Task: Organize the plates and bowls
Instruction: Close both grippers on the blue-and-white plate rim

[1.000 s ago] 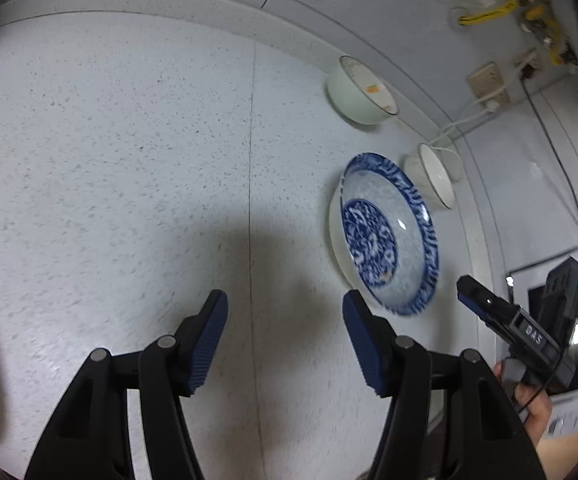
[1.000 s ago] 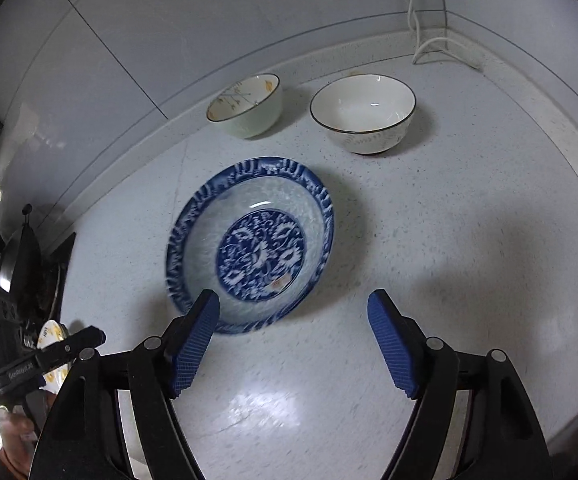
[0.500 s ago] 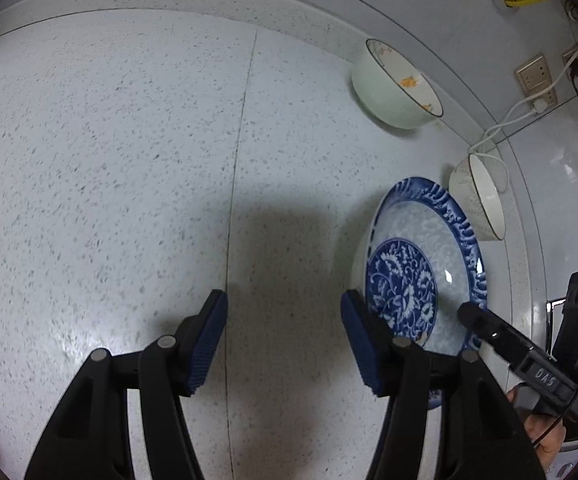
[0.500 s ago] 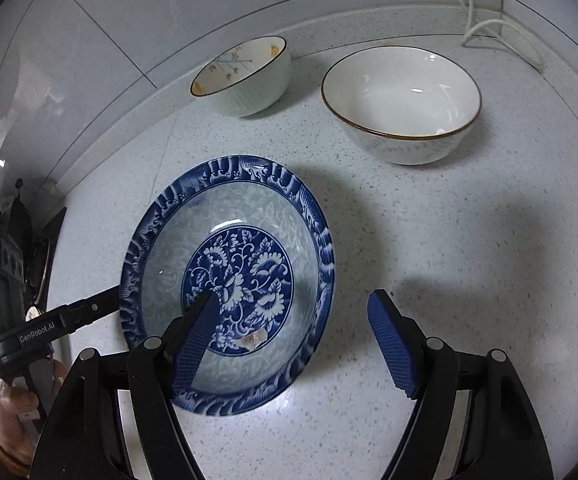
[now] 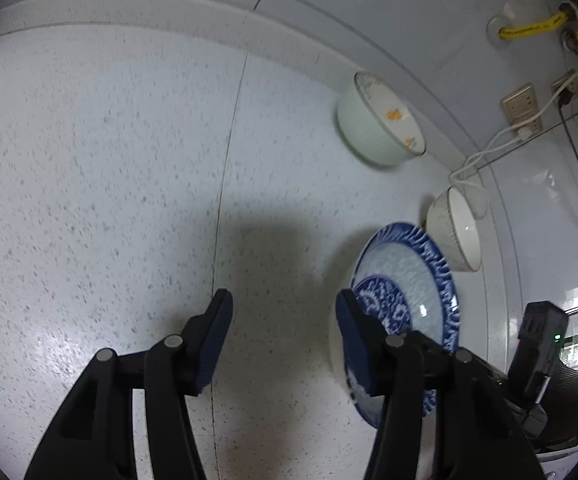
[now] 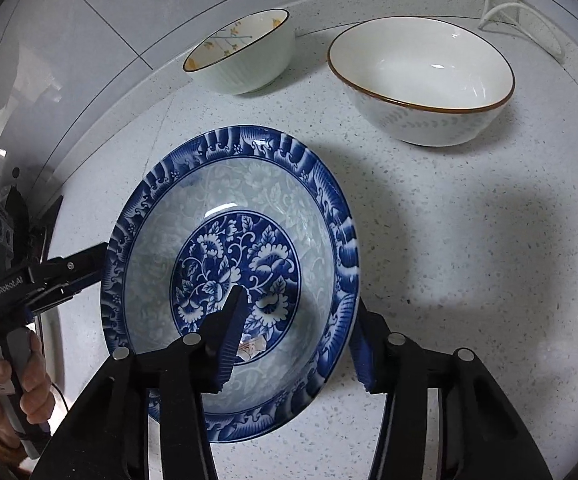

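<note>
A blue-and-white patterned plate [image 6: 229, 272] lies on the speckled counter [image 6: 469, 260]. My right gripper [image 6: 297, 332] is open and straddles the plate's near right rim, one finger over its inside, the other outside it. Behind the plate stand a pale green bowl with orange flowers [image 6: 245, 56] and a wider white bowl with a brown rim [image 6: 425, 80]. My left gripper [image 5: 283, 340] is open and empty above the bare counter, just left of the plate [image 5: 409, 280]. Both bowls show in the left wrist view too: the green one [image 5: 377, 128] and the white one [image 5: 455, 232].
The tiled wall [image 6: 129, 8] runs behind the bowls. A white cable [image 6: 509, 4] lies in the back right corner. A wall socket [image 5: 523, 106] and a yellow hose [image 5: 529, 28] are on the wall. A counter seam [image 5: 225, 160] runs ahead of my left gripper.
My right gripper has moved forward and down until its open fingers straddle the plate's rim. My left gripper has drifted closer to the plate's left side and stayed open.
</note>
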`<state>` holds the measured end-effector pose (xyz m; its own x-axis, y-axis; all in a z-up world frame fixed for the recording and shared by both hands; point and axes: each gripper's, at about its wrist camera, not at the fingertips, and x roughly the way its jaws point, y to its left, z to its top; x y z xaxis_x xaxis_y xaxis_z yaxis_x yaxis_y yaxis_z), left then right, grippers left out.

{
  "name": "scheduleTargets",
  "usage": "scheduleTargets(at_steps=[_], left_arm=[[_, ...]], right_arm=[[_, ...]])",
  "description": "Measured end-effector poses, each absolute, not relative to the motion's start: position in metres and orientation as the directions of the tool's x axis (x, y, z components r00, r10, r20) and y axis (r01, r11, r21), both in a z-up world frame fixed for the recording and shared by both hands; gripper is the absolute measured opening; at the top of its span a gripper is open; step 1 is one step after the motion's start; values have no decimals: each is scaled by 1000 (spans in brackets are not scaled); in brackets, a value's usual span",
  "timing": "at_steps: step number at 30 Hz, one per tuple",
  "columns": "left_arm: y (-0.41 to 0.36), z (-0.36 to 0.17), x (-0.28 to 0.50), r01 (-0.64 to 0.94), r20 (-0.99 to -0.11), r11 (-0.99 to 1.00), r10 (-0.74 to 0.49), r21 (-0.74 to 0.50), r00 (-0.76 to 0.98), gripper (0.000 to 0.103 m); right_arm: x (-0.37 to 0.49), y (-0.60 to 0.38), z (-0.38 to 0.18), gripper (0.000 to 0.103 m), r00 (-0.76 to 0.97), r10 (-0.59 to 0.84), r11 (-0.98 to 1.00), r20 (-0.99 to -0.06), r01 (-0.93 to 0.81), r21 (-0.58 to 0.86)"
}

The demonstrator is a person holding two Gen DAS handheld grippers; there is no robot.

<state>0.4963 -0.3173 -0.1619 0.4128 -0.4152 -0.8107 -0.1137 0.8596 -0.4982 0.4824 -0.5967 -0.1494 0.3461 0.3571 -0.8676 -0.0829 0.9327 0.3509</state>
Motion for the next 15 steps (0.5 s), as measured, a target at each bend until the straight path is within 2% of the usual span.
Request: scheduleTargets(at_steps=[6, 14, 15], left_arm=[[-326, -159, 499, -89, -793, 832, -482, -548, 372, 51], [-343, -187, 505, -112, -814, 821, -520, -560, 259, 51], [-344, -188, 506, -106, -812, 820, -524, -562, 256, 52]], right_arm=[[488, -596, -147, 43, 350, 375, 925, -858, -88, 368], [488, -603, -148, 43, 346, 390, 918, -853, -81, 387], [489, -603, -148, 41, 344, 394, 917, -852, -83, 390]])
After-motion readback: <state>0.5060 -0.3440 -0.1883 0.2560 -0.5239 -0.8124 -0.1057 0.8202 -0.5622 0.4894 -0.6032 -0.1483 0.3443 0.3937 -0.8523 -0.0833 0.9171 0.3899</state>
